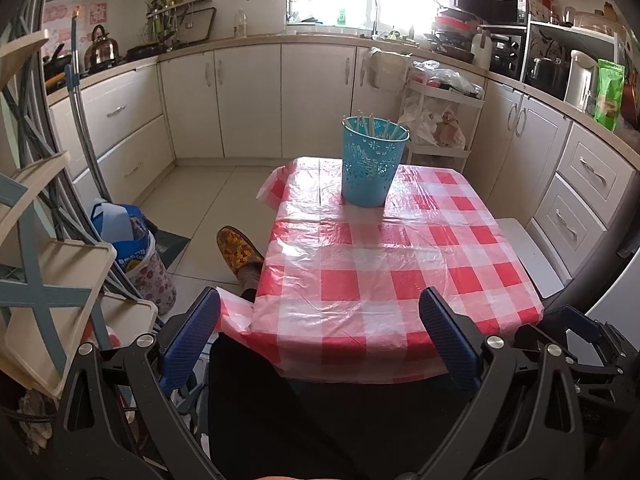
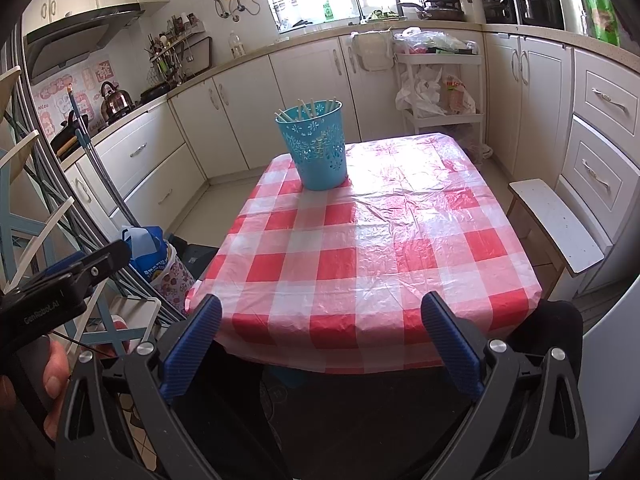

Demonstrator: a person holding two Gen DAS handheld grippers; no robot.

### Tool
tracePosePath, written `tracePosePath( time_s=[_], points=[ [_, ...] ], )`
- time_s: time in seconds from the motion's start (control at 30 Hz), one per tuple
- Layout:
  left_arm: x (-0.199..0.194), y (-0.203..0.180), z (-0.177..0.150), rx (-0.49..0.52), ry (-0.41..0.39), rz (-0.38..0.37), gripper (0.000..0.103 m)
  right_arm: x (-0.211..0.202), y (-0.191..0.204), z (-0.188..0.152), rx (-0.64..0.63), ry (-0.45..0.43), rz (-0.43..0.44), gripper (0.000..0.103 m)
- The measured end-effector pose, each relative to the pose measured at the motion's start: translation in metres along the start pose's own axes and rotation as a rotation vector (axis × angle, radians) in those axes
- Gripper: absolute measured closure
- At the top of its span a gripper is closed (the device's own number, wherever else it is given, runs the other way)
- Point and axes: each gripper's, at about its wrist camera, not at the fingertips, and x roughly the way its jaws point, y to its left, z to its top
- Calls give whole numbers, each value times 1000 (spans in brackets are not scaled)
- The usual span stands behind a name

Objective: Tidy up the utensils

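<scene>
While both grippers, left (image 1: pixel 320 336) and right (image 2: pixel 322 342), hover spread wide and empty at the near table edge, pale chopsticks (image 2: pixel 308 107) stand in a perforated blue plastic bucket (image 2: pixel 318 152) on the glossy checked tablecloth (image 2: pixel 380 248).

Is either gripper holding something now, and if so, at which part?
Nothing is held. The left gripper and right gripper are both open and empty; the chopsticks stand in the blue basket.
</scene>
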Motion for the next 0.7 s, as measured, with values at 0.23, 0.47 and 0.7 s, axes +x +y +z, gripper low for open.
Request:
tracePosePath(
  time_s=[0.23, 0.47, 0.7],
  points=[
    [-15, -13, -4, 68, -103, 98, 8, -11, 5, -5, -36, -53, -22, 7],
    [-15, -19, -3, 74, -78, 55, 8, -28, 10, -9, -78, -120, -20, 7],
    [-15, -20, -5, 63, -74, 53, 8, -25, 9, -6, -77, -107, -17, 7]
  ],
)
